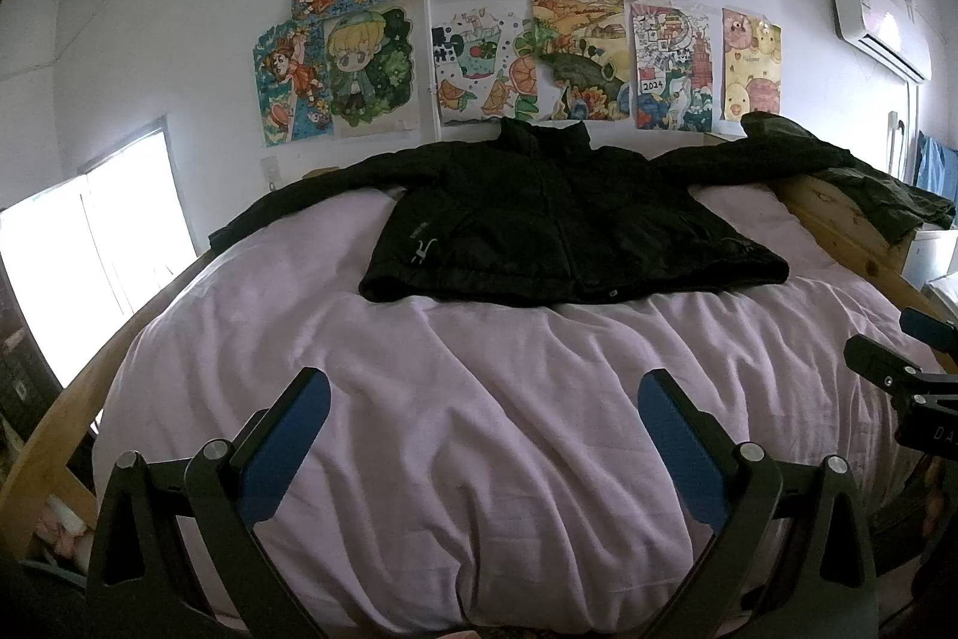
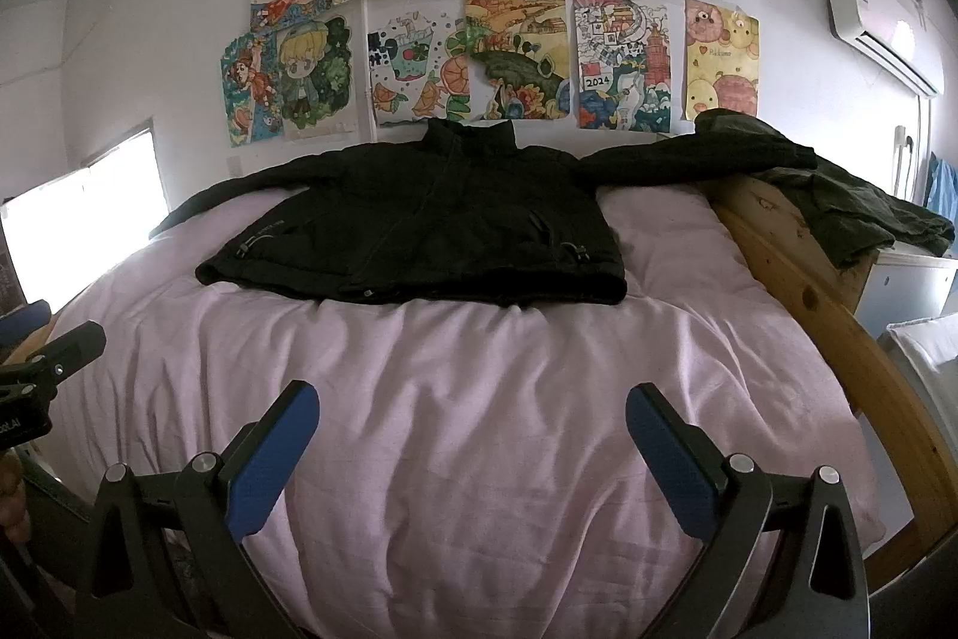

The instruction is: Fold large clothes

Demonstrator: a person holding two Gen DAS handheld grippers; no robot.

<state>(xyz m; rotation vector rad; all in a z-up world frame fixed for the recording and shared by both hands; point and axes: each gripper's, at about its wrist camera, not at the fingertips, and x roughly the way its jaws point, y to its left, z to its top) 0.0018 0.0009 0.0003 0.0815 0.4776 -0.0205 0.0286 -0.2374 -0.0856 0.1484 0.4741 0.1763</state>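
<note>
A black jacket [image 1: 569,226] lies spread flat, sleeves out, on the far half of the pink-sheeted bed [image 1: 479,399]. The left claw [image 1: 484,408] and right claw [image 2: 473,414] hover wide, empty, over the near sheet.

**Camera placement: two wrist views, side by side**

Both wrist cameras sit low at the near end of the bed [image 1: 455,435], facing forward toward the wall of drawings [image 1: 491,10]. The left wrist view stands left of the right wrist view. Both share the black jacket [image 1: 569,232] [image 2: 419,226], seen from well back.
</note>
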